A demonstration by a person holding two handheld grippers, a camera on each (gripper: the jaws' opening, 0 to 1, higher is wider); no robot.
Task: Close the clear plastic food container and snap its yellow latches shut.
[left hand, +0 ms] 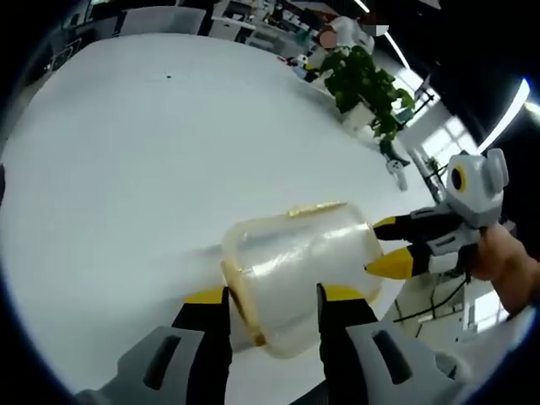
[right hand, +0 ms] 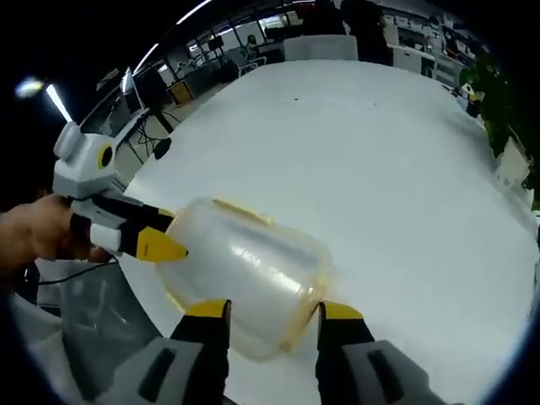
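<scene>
The clear plastic container (left hand: 295, 270) lies on its side over the near edge of the white table (left hand: 152, 169). A yellow rim (left hand: 239, 291) rings one end and a yellow latch (left hand: 316, 208) runs along its top. My left gripper (left hand: 274, 297) has a jaw against each side of the rim end. My right gripper (left hand: 381, 245) comes in from the right with its yellow fingertips (left hand: 390, 266) on the far end. In the right gripper view the container (right hand: 245, 266) sits between my right gripper's (right hand: 274, 310) jaws, and my left gripper (right hand: 150, 229) holds the far end.
A potted plant (left hand: 367, 84) stands near the table's far right edge, also in the right gripper view as the plant (right hand: 498, 93). A person's hand (left hand: 506, 261) holds the right gripper. Desks and chairs stand beyond the table (right hand: 380, 169). Cables hang below the table edge.
</scene>
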